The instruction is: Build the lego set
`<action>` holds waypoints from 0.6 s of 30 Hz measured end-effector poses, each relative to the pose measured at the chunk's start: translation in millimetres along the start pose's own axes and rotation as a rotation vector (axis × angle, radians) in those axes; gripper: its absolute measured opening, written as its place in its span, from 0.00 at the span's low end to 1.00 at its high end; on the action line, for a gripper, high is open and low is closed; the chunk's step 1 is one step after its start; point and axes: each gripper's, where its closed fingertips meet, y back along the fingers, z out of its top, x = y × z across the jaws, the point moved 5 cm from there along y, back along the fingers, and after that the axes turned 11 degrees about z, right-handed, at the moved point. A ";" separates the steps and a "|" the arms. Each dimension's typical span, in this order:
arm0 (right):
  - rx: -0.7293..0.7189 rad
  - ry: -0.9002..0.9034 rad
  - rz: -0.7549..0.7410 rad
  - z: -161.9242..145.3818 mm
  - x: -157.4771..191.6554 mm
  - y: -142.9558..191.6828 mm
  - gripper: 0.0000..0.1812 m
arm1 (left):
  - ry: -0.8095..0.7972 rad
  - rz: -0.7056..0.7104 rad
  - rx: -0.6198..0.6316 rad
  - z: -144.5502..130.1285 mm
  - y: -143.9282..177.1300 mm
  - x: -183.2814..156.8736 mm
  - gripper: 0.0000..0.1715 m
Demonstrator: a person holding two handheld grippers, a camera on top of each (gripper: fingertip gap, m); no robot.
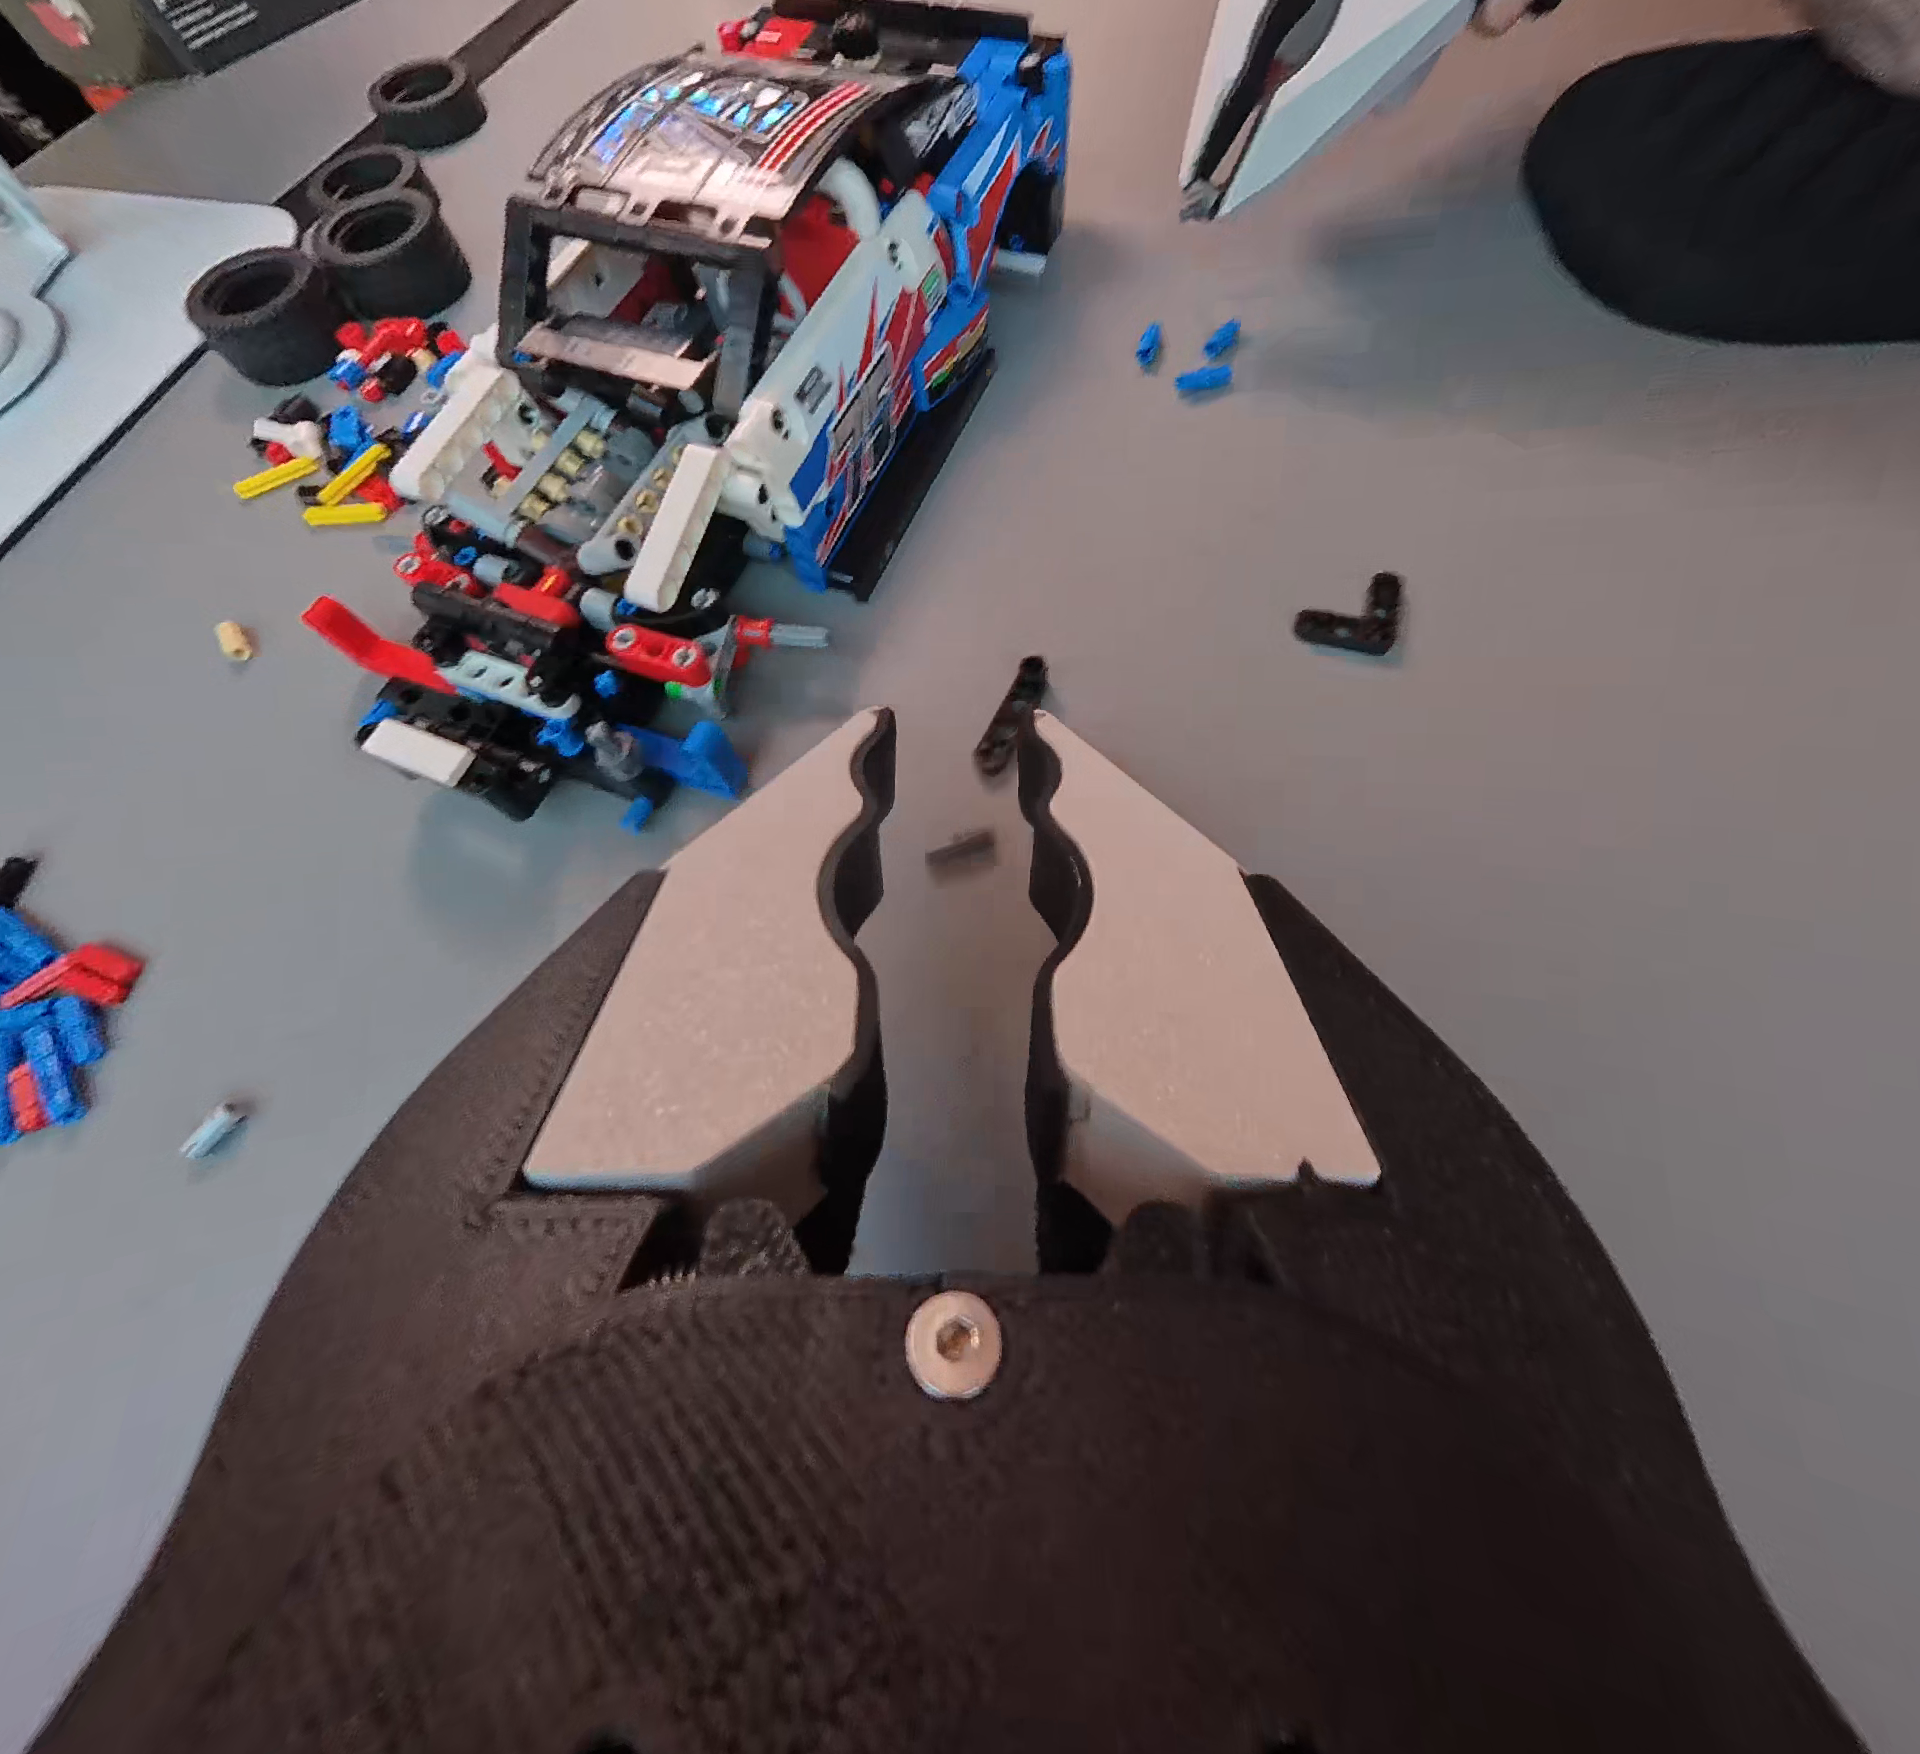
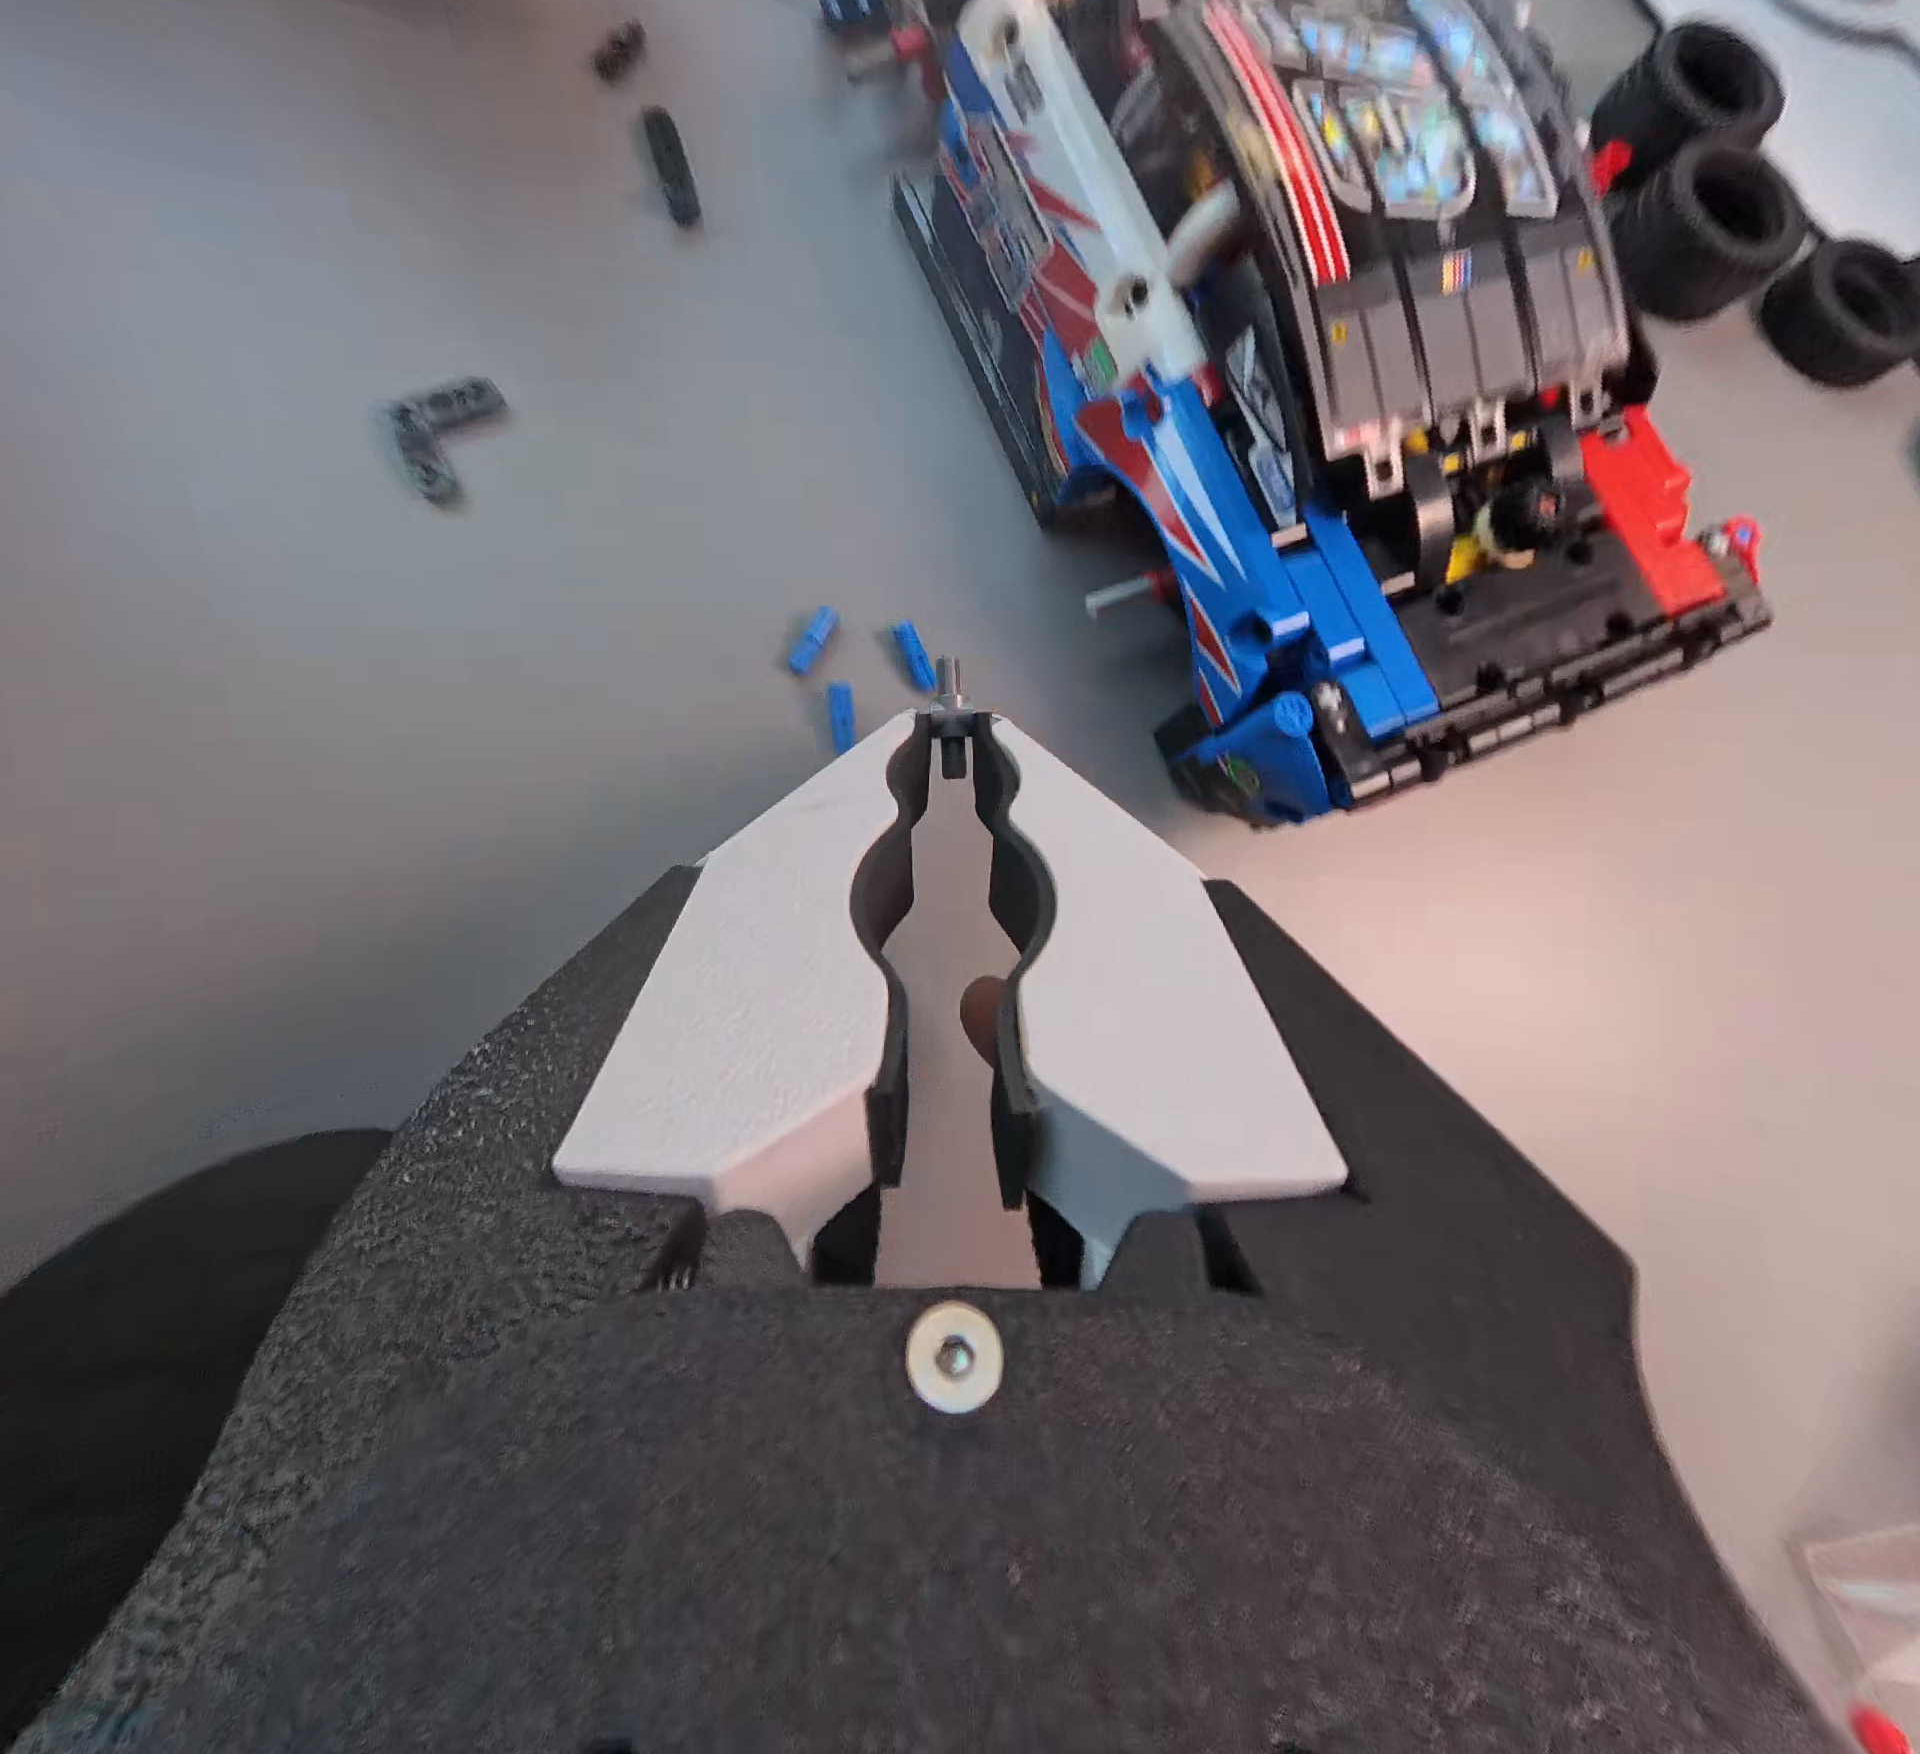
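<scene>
Small pin (image 2: 948, 736) between right claw (image 2: 951, 717) tips

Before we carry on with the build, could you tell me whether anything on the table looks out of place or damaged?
Yes: the front section of the blue, white and black brick race car sits skewed and seemingly detached ahead of the body. Four black rubber tyres lie unmounted beside it, and small blue pins are scattered on the grey table.
</scene>
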 end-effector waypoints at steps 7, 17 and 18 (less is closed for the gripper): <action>-0.270 0.244 0.102 67.5 57.5 -31.7 0.03 | 0.276 -0.310 -0.136 30.9 -6.2 -48.6 0.12; -0.401 0.278 0.170 82.4 75.6 -40.7 0.03 | 0.299 -0.333 -0.168 34.0 -6.0 -54.8 0.03; -0.404 0.278 0.165 82.3 75.3 -40.7 0.03 | 0.298 -0.336 -0.173 34.6 -5.7 -55.7 0.02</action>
